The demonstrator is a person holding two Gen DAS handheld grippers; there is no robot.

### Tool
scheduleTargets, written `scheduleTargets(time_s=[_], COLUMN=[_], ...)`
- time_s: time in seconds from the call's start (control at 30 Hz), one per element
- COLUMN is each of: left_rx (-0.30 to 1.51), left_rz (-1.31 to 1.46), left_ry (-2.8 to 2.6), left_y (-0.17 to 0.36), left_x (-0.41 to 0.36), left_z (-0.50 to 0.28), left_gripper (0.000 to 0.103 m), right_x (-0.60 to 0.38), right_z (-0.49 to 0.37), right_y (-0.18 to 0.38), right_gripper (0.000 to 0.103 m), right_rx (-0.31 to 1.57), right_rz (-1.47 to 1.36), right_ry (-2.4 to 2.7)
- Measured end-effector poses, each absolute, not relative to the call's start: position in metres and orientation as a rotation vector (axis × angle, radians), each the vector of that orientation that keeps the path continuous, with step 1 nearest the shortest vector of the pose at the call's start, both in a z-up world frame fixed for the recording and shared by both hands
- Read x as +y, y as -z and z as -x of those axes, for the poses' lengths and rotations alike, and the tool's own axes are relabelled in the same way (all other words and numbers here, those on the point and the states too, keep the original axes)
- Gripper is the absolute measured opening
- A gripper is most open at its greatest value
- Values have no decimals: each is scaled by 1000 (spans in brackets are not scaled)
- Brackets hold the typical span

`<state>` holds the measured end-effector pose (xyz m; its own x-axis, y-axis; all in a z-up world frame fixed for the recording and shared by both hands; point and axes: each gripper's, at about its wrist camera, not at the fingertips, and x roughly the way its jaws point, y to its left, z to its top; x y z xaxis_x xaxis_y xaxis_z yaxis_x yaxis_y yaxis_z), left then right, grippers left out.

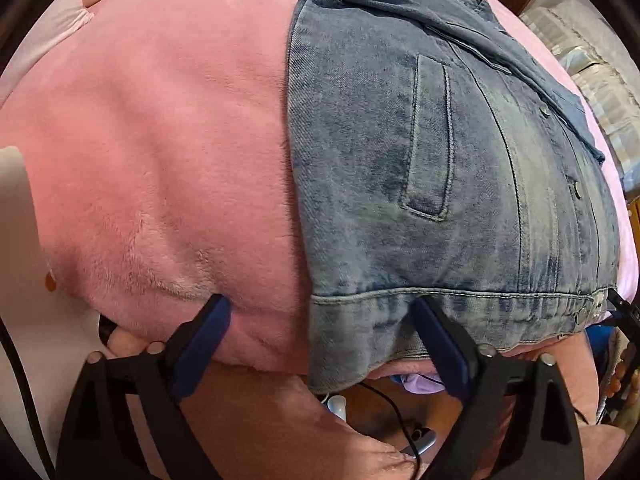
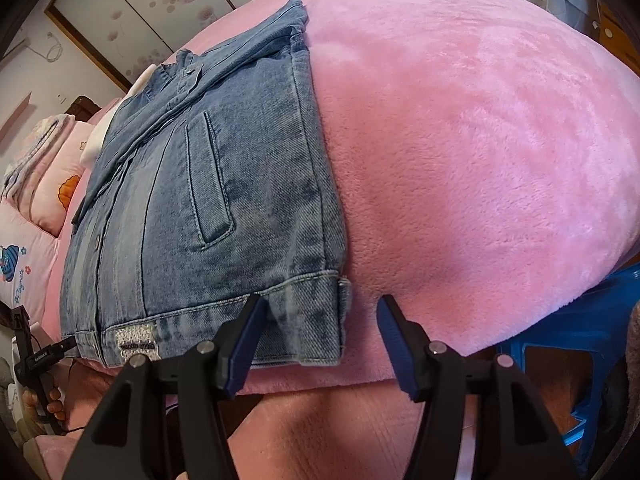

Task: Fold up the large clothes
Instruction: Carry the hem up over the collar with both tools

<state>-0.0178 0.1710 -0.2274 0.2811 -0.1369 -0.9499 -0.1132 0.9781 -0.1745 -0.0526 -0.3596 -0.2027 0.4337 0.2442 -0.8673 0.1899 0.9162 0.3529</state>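
Observation:
A blue denim jacket (image 1: pixel 440 184) lies flat on a pink fleece blanket (image 1: pixel 160 160), sleeves folded in, its hem hanging a little over the near bed edge. My left gripper (image 1: pixel 320 312) is open, its jaws standing either side of the hem's left corner, right fingertip against the hem band. In the right wrist view the jacket (image 2: pixel 208 208) lies left of centre. My right gripper (image 2: pixel 322 308) is open, its jaws standing either side of the hem's right corner (image 2: pixel 336 320), left fingertip over the hem.
Pink pillows (image 2: pixel 48 184) lie at the head of the bed. A blue plastic stool (image 2: pixel 580 344) stands by the bed at the right. Cables and a small white device (image 1: pixel 336 404) lie on the floor below. The other gripper (image 2: pixel 36 360) shows at the left edge.

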Motion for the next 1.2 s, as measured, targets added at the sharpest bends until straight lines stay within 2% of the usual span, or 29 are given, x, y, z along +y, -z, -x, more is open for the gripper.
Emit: scheduleTargets(time_s=[0.03,0.07,0.17,0.2,0.27,0.37,0.47,0.7,0.9,1.2], left_rx=[1296,1300,1309,1315,1328,1350,1355,1290,1155,994], left_rz=[225,218,209,212,236,243,224,507,744,826], left_ry=[9,0,1,5,26,64,78,168,206,165], left_y=[225,222,218,217,215,210,201,167,130,80], left_x=[165,162,151,148,144,129,121,129,149,169], left_z=[16,17,15,14,11,5,0,-12,-54,-168], left_gripper=[81,76,60,50,41,19,17,11,10,10], right_x=[-359,-358,-349,-347,-346,-348,-346,-348,-354,-349], right_z=[52,51,49,49,48,48,47,40,12,-100], right_y=[202,201,196,195,195,195,191,166,122,63], right_gripper=[51,38,36,35,34,30,26,15,13,13], right_rx=[1134,1135,1146,1147,1151,1156,1166,1138,1011,876], right_rz=[-431,-432,-380,-373,-372,-391,-393,-469,-610,-696], right_ry=[-41,-59,-61,-58,-55,-55,-54,-81,-161,-221])
